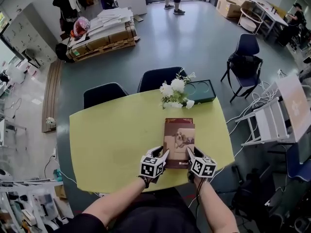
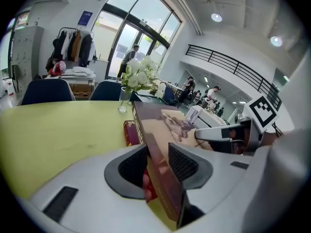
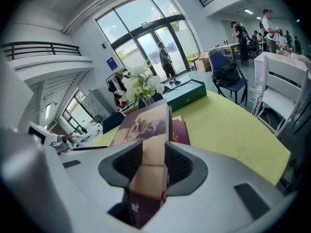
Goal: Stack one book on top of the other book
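- Head view: the left gripper and the right gripper are both clamping the near end of the top book, one at each near corner, close to the desk's near edge.
- The top book is covering nearly all of the lower book; only a dark red strip is peeking out at its far end.
- The marker cubes are hiding the fingertips here, so this view is not showing the grip itself.
- White flowers are standing at the far edge and a green box is lying toward the far right corner. Two chairs are sitting partly tucked behind the far edge.
- Left gripper view: the left gripper is pinching the top book's edge, its jaws narrow on the cover.
- The top book is tilting, and the lower book is lying flat on the desk under it. Whether the two are touching is not showing.
- The vase under the flowers is hard to make out.
- Right gripper view: the right gripper is squeezing the top book, its jaws narrow on the cover.
- The top book is blocking most of the lower book; only its right side is showing.
- The print near the jaws is getting cut off.
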### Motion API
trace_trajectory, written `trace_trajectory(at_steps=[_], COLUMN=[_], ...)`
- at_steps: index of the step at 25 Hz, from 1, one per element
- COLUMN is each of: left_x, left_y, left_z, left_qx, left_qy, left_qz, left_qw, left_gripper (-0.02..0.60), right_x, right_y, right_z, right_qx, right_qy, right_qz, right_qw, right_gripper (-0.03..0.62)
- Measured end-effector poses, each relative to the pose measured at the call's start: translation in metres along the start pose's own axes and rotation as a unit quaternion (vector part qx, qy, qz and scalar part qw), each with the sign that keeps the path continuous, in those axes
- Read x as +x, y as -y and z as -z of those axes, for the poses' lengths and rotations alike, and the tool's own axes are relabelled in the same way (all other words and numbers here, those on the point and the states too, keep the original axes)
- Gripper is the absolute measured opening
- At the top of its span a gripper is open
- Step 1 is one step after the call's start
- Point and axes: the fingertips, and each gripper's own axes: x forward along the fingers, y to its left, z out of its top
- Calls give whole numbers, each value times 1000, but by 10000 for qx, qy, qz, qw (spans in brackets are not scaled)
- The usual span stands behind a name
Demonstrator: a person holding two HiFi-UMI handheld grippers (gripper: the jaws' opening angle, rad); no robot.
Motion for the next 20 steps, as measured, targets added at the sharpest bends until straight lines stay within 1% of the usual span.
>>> trace_trajectory(at_steps=[4, 9, 20], left_x=[21, 43, 80], left_y=[0, -8, -29], left_z=[-1, 4, 13], left_qx=[-45, -102, -269], left_qy=[-111, -251, -383], left_qz=[-26, -75, -191], left_qw=[9999, 9996, 9987], left_gripper=[146, 146, 145], right_x=[12, 31, 67], right_y=[17, 33, 54], right_z=[-6, -2, 2], right_qx=[-7, 29, -31], right_qy=[-94, -240, -468], right_qz=[-2, 7, -51], right_qw=[10000, 9997, 9989], right_gripper=[151, 151, 150])
